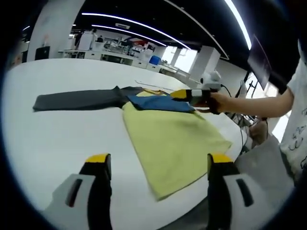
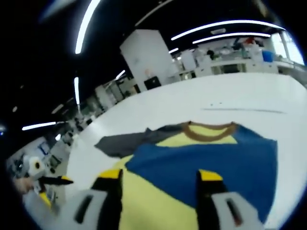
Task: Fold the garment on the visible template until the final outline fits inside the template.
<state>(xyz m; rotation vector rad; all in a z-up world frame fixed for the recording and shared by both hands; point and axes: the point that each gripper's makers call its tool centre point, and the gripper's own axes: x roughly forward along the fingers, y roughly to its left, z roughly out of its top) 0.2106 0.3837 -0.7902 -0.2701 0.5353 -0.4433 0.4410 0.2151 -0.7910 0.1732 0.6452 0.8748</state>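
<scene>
Lying flat near the white table's [image 1: 57, 139] far edge, the yellow T-shirt [image 1: 172, 139] with blue folded sleeve [image 2: 211, 163] (thin, limp, light) looks best pinched at hem corners or sleeve edge; left tool [image 1: 156, 165] and right tool [image 2: 160, 179] both hover wide, empty.

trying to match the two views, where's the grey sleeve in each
Left gripper view: the grey sleeve lies stretched out left of centre, on the white table.
Right gripper view: the sleeve sits left of centre, above the gripper.
Shared landmark: the blue sleeve folded across the yellow shirt body.
</scene>
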